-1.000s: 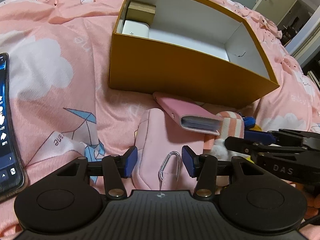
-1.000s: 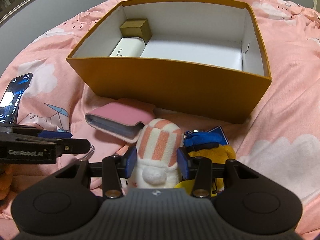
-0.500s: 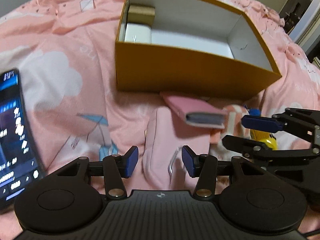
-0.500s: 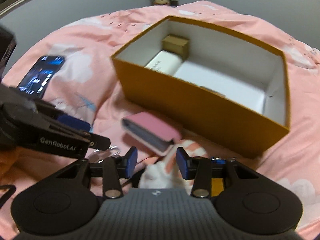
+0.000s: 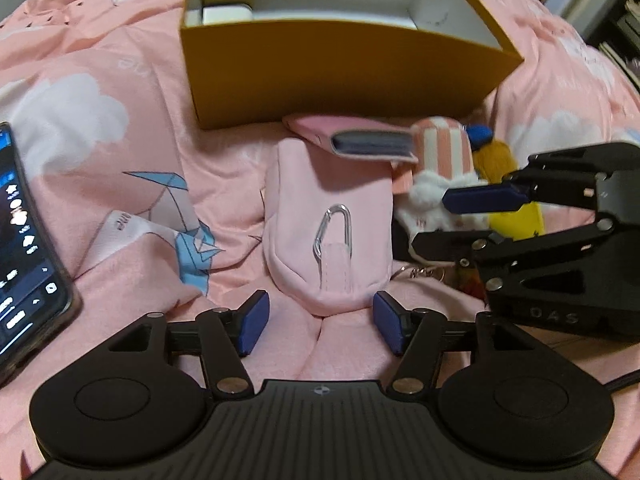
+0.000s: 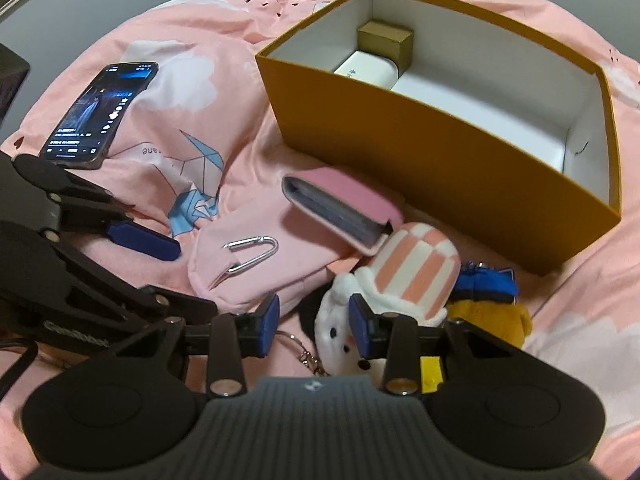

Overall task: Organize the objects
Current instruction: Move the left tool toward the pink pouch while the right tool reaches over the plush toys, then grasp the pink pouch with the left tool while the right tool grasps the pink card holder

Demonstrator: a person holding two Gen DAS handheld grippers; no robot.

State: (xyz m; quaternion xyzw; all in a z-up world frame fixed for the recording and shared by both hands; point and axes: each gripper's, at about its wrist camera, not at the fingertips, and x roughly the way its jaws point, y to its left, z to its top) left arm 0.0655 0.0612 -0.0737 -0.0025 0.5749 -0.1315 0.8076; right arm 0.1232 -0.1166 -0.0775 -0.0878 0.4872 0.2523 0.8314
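The left gripper [image 5: 318,322] stands open just before the pink pouch [image 5: 326,232], which lies on the bed in front of the orange box [image 5: 340,76]. It looks soft and light; best hold is its near end, beside the metal clip [image 5: 334,232]. The right gripper [image 6: 314,326], also open, sits by the striped plush toy [image 6: 408,280] and reads "DAS".

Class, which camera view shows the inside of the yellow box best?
The right wrist view: it looks down into the box, showing the white floor, the small gold box and the white case in one corner. The left wrist view sees mostly the near outer wall, with only the tops of those two things.
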